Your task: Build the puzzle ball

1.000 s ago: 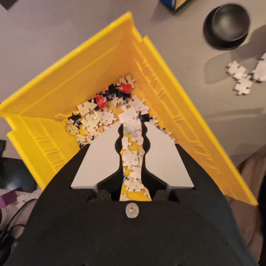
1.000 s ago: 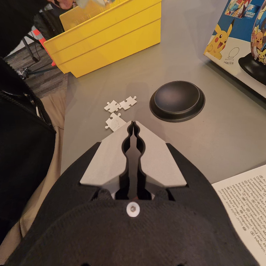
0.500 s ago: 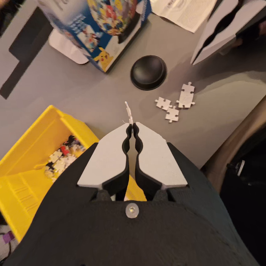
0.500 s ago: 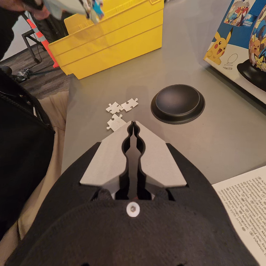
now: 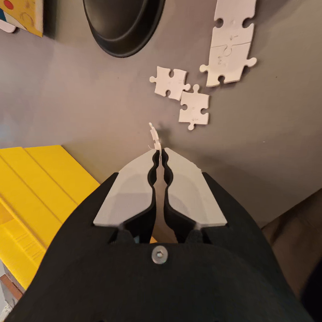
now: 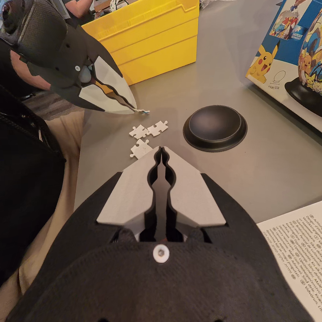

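My left gripper (image 5: 160,151) is shut on a white puzzle piece (image 5: 155,137), held edge-on just above the grey table, near two loose white pieces (image 5: 171,83) (image 5: 194,108) and a joined pair (image 5: 226,52). In the right wrist view the left gripper (image 6: 135,110) holds that piece (image 6: 143,111) low, just beyond the loose pieces (image 6: 157,129) (image 6: 138,131). My right gripper (image 6: 161,148) is shut and empty, above the table beside the joined pair (image 6: 139,149). The black round stand (image 6: 215,129) sits to the right; it also shows in the left wrist view (image 5: 122,26).
A yellow bin (image 6: 148,43) stands at the back left of the table; its outer wall (image 5: 34,191) is left of my left gripper. The puzzle box (image 6: 287,52) stands at the far right. A printed leaflet (image 6: 296,244) lies front right. A person's clothing (image 6: 26,156) is on the left. The gap from one gripper's tips to the other's is roughly 15 cm.
My left gripper lifted a piece out of the yellow bin, swung over the table and came down close to the loose pieces. My right gripper has stayed still and shut.
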